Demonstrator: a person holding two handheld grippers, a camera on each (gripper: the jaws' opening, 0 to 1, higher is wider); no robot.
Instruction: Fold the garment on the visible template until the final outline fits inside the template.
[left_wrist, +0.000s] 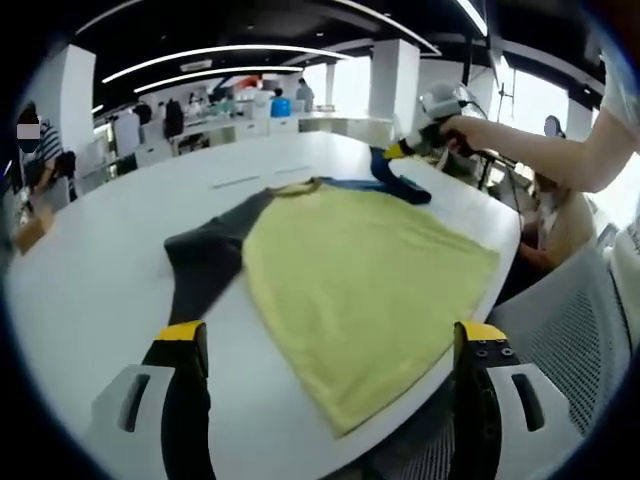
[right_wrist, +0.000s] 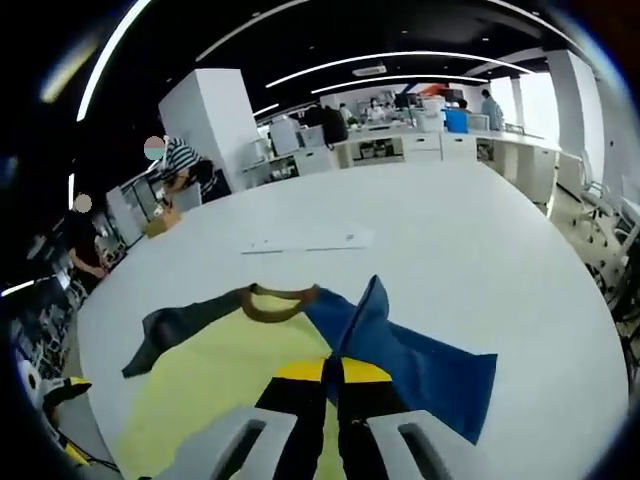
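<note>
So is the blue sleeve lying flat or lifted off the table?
Lifted. In the right gripper view the right gripper is shut on the blue sleeve, pulling it into a raised peak above the yellow shirt body.

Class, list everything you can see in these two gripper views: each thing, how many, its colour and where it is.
Garment: one, yellow body, brown collar, spread flat on the table.
Grey sleeve: one, lying flat beside the body.
Blue sleeve: one, lifted, pinched by the right gripper.
Table: one, white, large, under the garment.
Flat strip: one, white, on the table beyond the collar.
Chair: one, white mesh, at the table edge.
Left gripper: black, yellow tips, open.
Right gripper: shut on the blue sleeve.
</note>
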